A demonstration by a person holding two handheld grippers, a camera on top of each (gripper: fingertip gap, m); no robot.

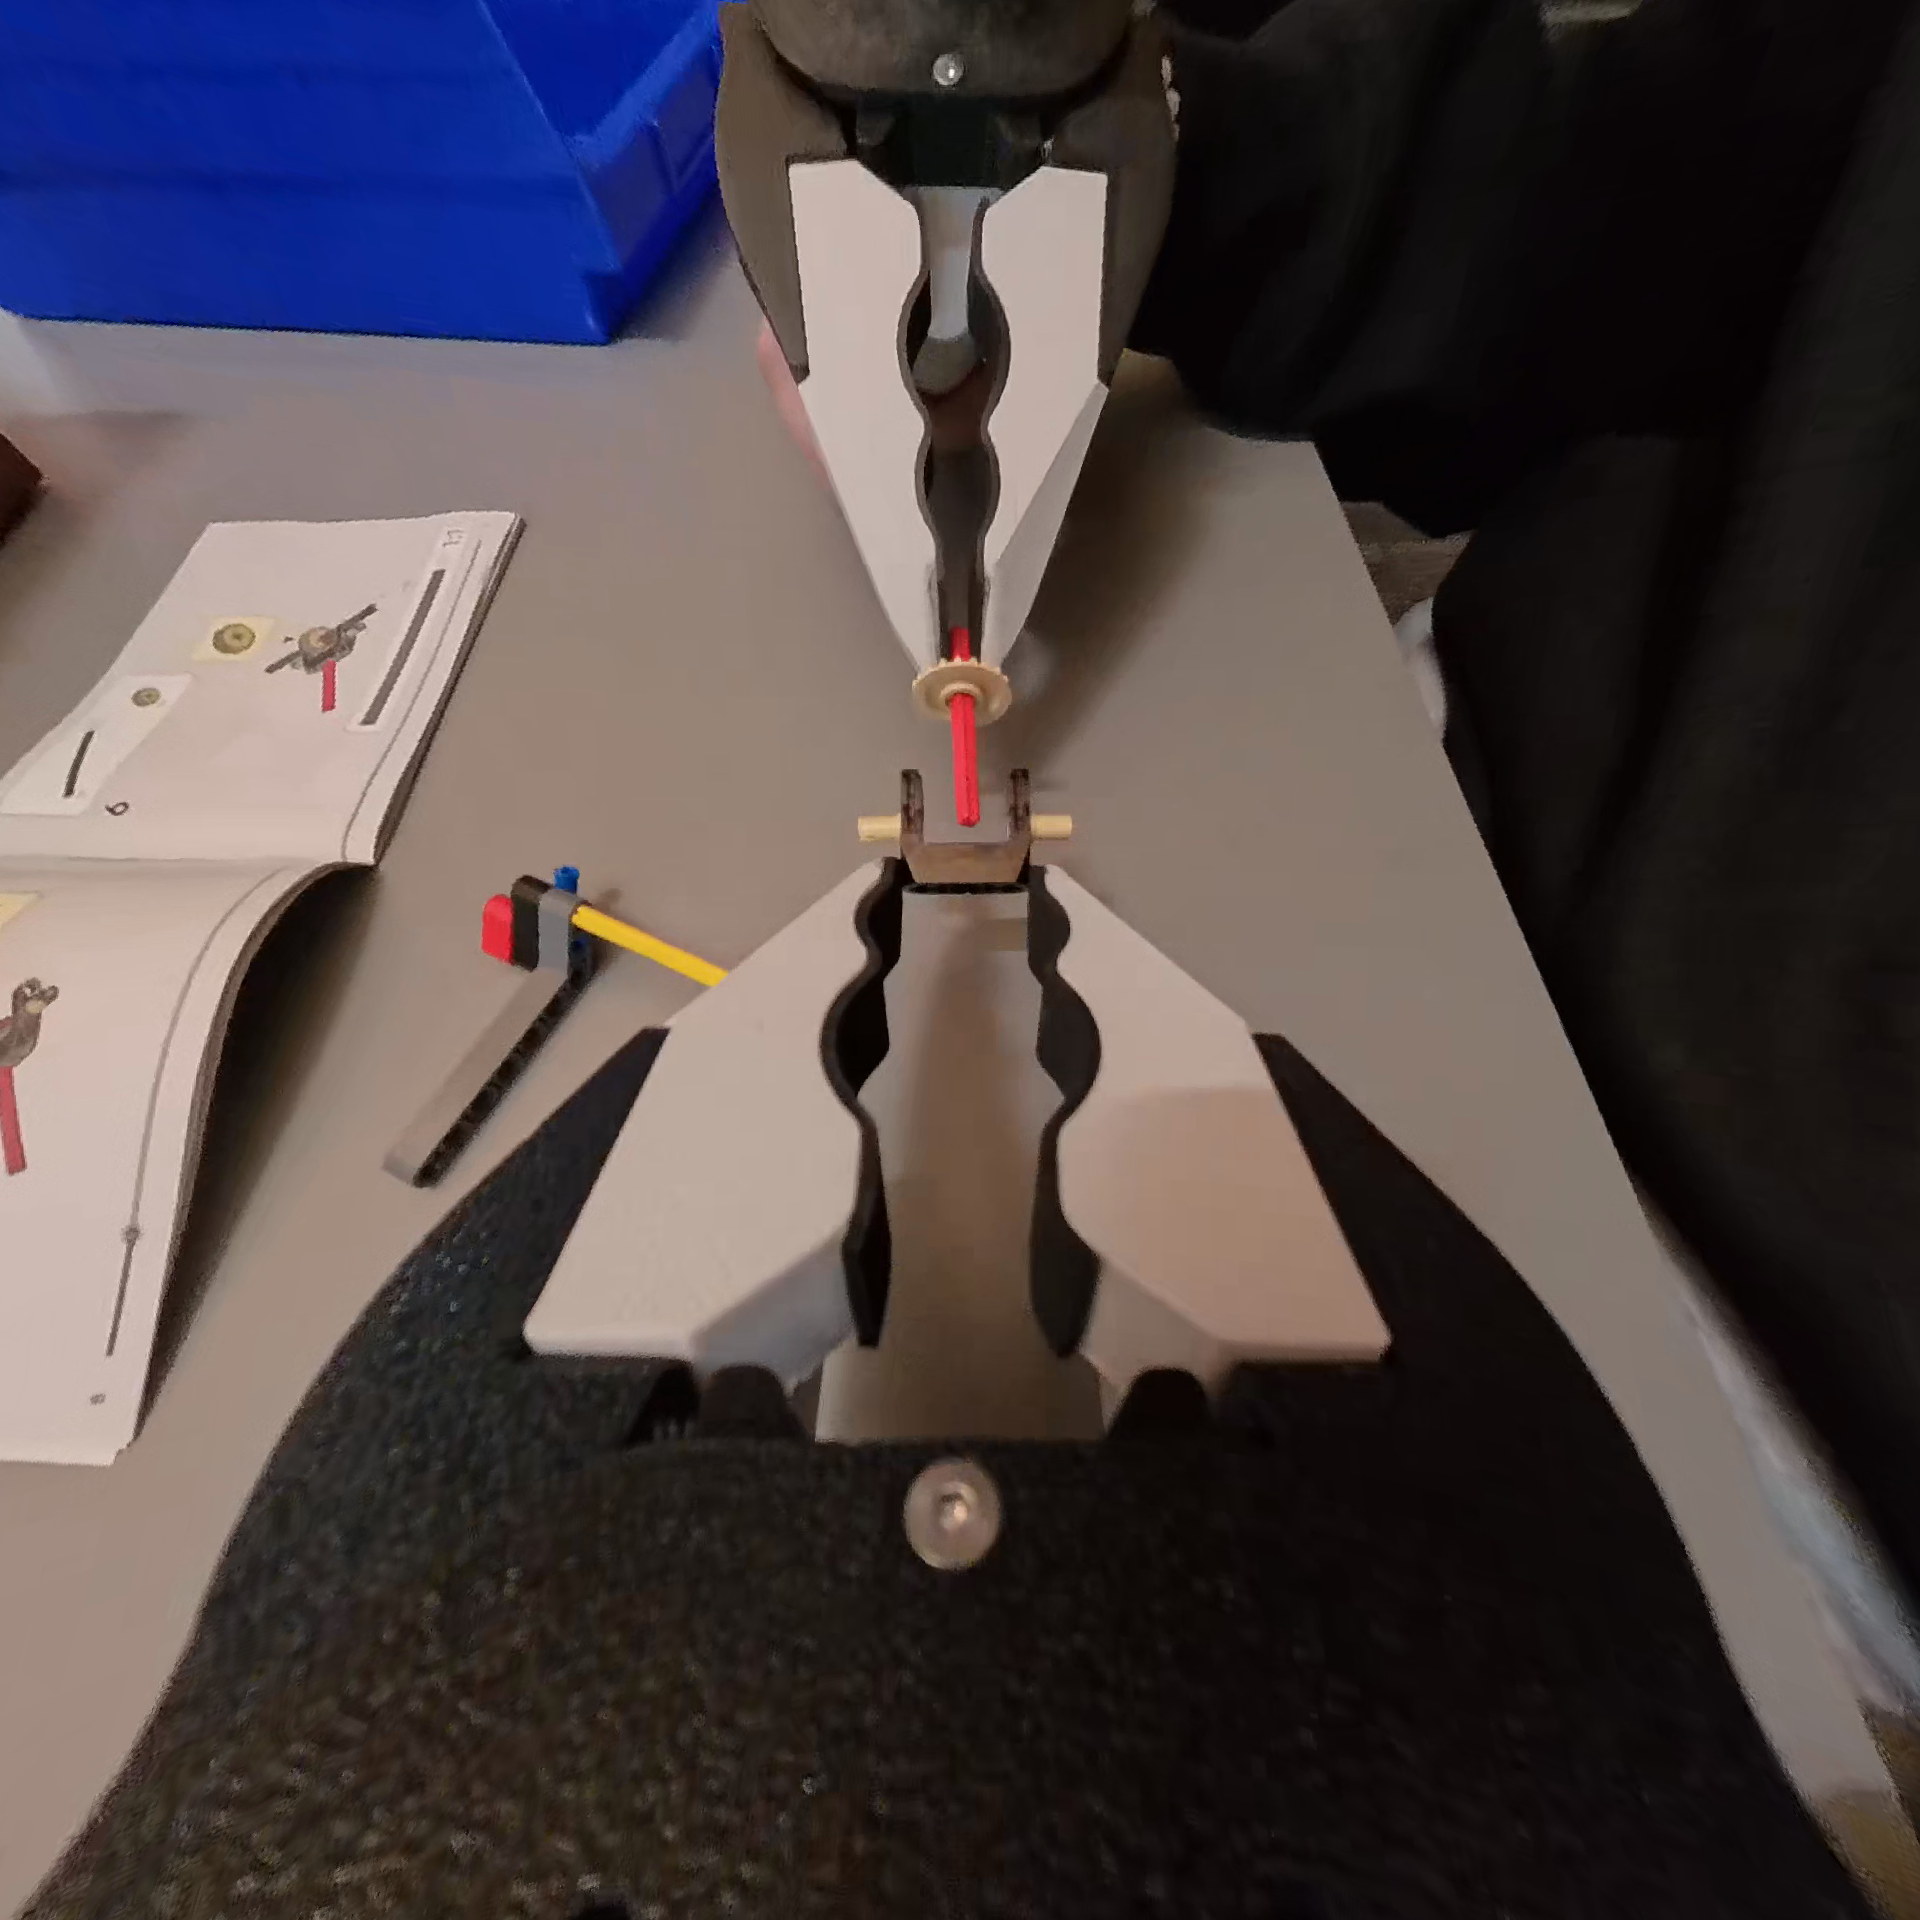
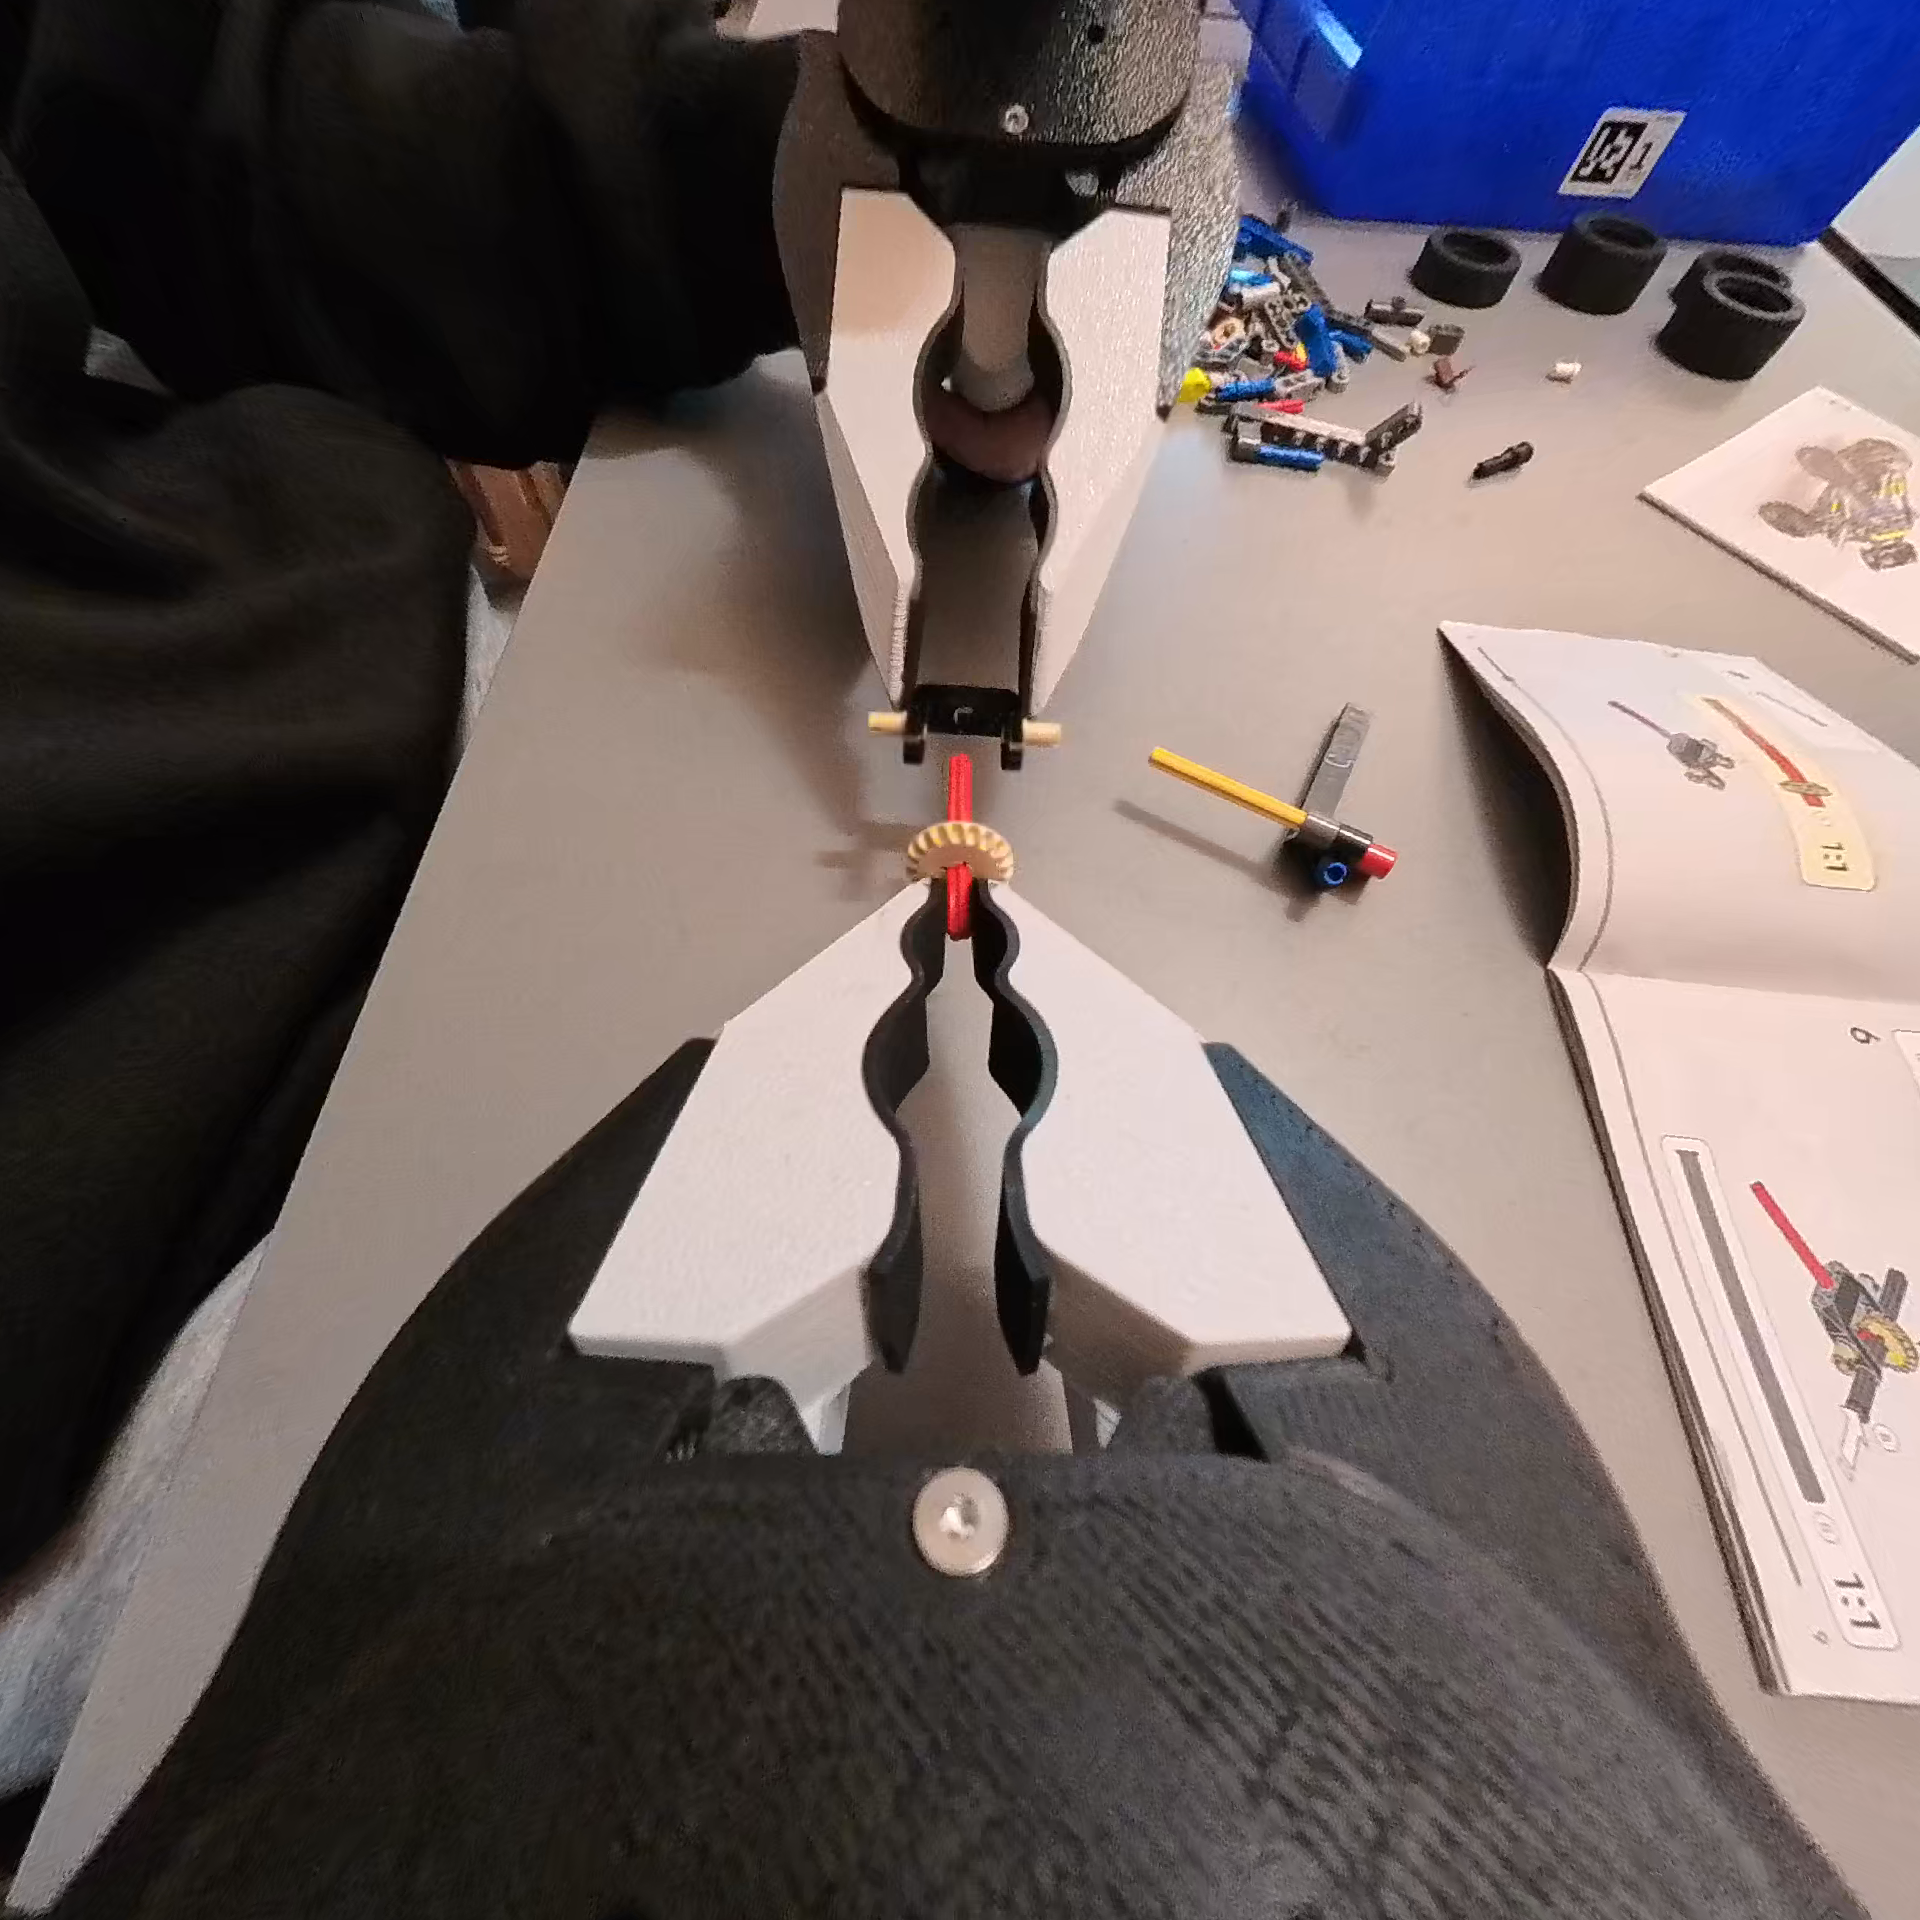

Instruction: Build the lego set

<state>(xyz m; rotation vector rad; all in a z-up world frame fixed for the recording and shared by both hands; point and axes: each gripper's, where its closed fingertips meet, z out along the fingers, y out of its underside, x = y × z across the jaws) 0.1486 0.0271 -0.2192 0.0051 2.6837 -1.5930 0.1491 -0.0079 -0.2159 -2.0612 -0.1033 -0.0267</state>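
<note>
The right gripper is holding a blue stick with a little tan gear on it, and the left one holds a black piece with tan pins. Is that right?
Almost. The stick is red, not blue, as the right wrist view shows. The right gripper does grip it with the tan gear on it, and the left gripper does hold the black piece with tan pins.

A big blue bin [image 1: 312,156] sits at the far back of the grey surface [image 1: 644,644], up and to the left of the jaws in the left wrist view. It has a white tag [image 2: 1619,152] on its side. Dark black cloth [image 2: 208,623] hangs along the surface's edge, left of the jaws in the right wrist view.
</note>
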